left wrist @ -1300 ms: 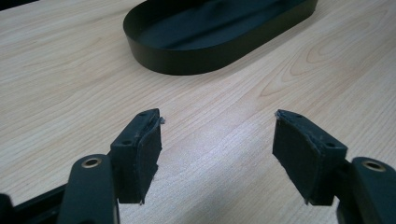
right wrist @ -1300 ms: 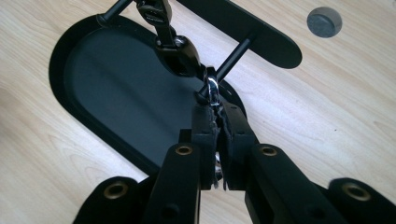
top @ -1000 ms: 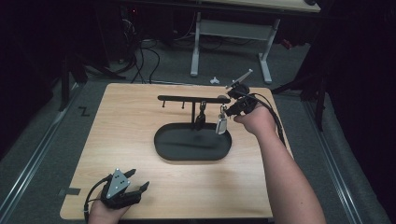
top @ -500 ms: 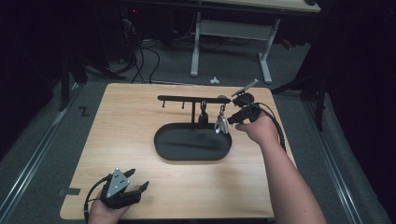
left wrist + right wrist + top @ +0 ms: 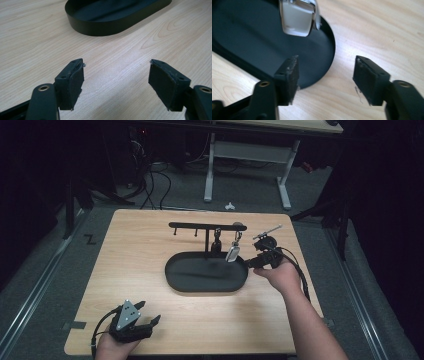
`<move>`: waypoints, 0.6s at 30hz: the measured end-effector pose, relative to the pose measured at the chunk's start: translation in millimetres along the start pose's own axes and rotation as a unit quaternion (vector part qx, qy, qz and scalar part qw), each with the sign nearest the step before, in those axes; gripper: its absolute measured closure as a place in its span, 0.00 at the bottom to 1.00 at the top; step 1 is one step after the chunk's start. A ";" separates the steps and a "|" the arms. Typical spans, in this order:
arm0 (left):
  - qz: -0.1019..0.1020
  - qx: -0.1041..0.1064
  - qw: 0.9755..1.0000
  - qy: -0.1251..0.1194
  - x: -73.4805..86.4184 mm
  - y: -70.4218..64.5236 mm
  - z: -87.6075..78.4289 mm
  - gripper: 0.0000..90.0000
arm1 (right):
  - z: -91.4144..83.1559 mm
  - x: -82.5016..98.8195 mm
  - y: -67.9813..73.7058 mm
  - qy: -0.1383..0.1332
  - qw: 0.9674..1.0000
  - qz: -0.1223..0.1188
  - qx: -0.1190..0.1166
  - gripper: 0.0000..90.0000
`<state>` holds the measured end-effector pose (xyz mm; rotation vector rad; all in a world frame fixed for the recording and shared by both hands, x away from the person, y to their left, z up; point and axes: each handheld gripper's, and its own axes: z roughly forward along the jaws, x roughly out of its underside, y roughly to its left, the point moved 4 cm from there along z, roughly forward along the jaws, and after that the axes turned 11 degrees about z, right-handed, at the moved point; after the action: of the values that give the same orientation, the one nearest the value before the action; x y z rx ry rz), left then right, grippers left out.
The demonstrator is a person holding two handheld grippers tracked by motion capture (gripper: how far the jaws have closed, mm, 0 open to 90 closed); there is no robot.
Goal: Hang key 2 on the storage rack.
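A black oval tray lies mid-table, and a black T-shaped rack with hooks rises from its far side. A pale silver-rimmed key fob hangs from a right-hand hook on the rack. A small dark item hangs beside it. My right gripper sits low at the tray's right end, just below and right of the fob. Its jaws have just been opening and hold nothing. In the right gripper view the fob dangles above the tray, beyond the gripper. My left gripper rests at the front left, also just opened wider and empty.
The tray's near wall lies ahead of the left gripper across bare wood. Behind the table stand a white desk frame and cables on the floor. The table's right edge is close to my right hand.
My right gripper has opened off the key fob and dropped down and toward me, leaving the fob hanging on the rack. My left hand has stayed put.
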<state>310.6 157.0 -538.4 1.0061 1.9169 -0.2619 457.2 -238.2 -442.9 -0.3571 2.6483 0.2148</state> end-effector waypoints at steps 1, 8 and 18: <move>0.001 -0.001 1.000 0.000 -0.2 -0.1 0.3 0.32 | 0.4 3.7 0.0 -0.010 1.000 -0.001 -0.004 0.39; 0.001 -0.001 1.000 0.002 -0.7 -0.2 1.5 0.32 | 1.8 23.2 3.2 -0.029 1.000 -0.009 0.001 0.36; 0.001 -0.004 1.000 0.005 -1.4 0.7 4.3 0.31 | 2.3 52.6 -0.5 -0.067 0.998 -0.004 0.006 0.29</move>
<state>314.2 154.4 -539.6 1.0063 1.9249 -0.2485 412.9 -249.4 -469.1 -0.3362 2.5149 0.2138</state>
